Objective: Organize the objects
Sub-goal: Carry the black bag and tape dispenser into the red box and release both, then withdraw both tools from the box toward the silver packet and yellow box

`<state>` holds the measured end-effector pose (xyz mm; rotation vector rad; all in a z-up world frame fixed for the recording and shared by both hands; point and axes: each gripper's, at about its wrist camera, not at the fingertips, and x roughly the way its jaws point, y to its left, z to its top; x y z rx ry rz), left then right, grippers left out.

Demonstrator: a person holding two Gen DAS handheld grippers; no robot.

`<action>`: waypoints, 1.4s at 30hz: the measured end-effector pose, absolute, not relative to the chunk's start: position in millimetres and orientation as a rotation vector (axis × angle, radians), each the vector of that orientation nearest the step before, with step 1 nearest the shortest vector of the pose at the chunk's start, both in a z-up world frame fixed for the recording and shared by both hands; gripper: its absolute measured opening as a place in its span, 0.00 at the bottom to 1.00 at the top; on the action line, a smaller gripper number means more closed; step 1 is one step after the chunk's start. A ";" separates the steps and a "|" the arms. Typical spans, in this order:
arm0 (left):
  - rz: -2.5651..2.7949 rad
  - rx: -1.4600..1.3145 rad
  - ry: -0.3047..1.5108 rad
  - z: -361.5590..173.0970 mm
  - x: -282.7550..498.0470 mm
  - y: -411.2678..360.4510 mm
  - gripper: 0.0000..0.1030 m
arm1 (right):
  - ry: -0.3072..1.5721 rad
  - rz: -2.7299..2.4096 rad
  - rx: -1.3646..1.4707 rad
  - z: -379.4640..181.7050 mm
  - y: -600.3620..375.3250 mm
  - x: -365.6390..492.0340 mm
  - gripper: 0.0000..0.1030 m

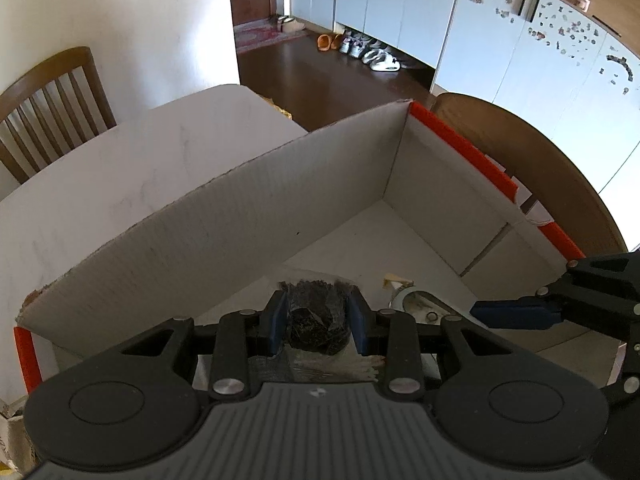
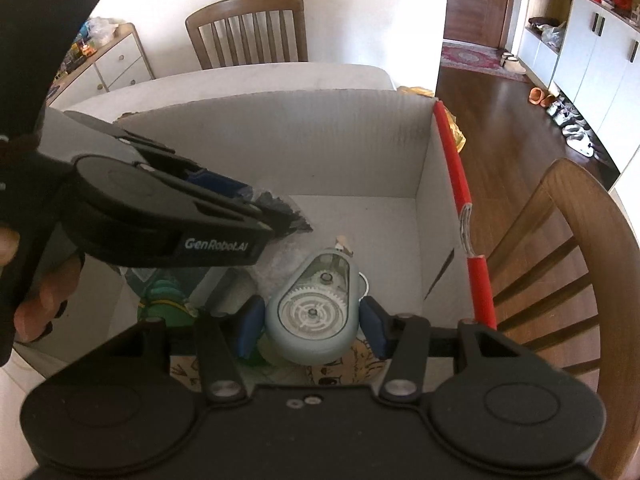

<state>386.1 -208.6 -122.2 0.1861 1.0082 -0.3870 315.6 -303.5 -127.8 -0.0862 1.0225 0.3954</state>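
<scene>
A white cardboard box (image 1: 248, 216) with red-taped edges fills mid-frame on the worktop (image 1: 120, 168); chairs beyond; left tongs (image 1: 318, 320) grip a dark crinkly packet (image 1: 316, 316); right tongs (image 2: 312, 320) clasp a grey geared gadget (image 2: 316, 304) above the box floor.

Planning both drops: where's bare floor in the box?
Free: the box floor along the far wall and the far right corner by the red edge. Crowded: the near left, with a green item and wrapping under the left claw.
</scene>
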 end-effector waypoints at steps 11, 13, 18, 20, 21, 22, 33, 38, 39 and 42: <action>-0.376 0.176 1.008 -119.5 384.2 -202.5 0.36 | 1.028 0.406 -0.068 -124.9 -316.6 321.6 0.51; -0.373 0.173 0.998 -117.3 382.2 -201.3 0.40 | 1.027 0.409 -0.062 -124.0 -317.6 320.0 0.53; -0.370 0.162 0.970 -109.0 376.2 -198.4 0.55 | 1.009 0.415 -0.067 -119.0 -317.6 314.1 0.58; -0.370 0.153 0.961 -104.8 372.8 -196.9 0.55 | 1.000 0.418 -0.062 -115.4 -319.4 311.4 0.58; -0.368 0.151 0.957 -102.8 371.1 -196.5 0.56 | 0.996 0.418 -0.060 -113.5 -320.0 310.5 0.58; -0.367 0.150 0.950 -100.5 369.1 -195.6 0.56 | 0.991 0.417 -0.060 -111.3 -321.1 309.2 0.58; -0.358 0.116 0.874 -71.5 337.4 -180.4 0.58 | 0.926 0.438 -0.041 -82.1 -329.8 290.5 0.59; -0.359 0.098 0.831 -55.3 317.5 -172.8 0.61 | 0.881 0.448 -0.014 -69.7 -333.4 278.6 0.60; -0.361 0.096 0.819 -52.5 312.9 -171.8 0.63 | 0.873 0.450 -0.007 -67.7 -333.3 275.9 0.60; -0.364 0.092 0.788 -43.0 296.4 -167.7 0.66 | 0.857 0.462 0.003 -63.1 -332.7 268.6 0.61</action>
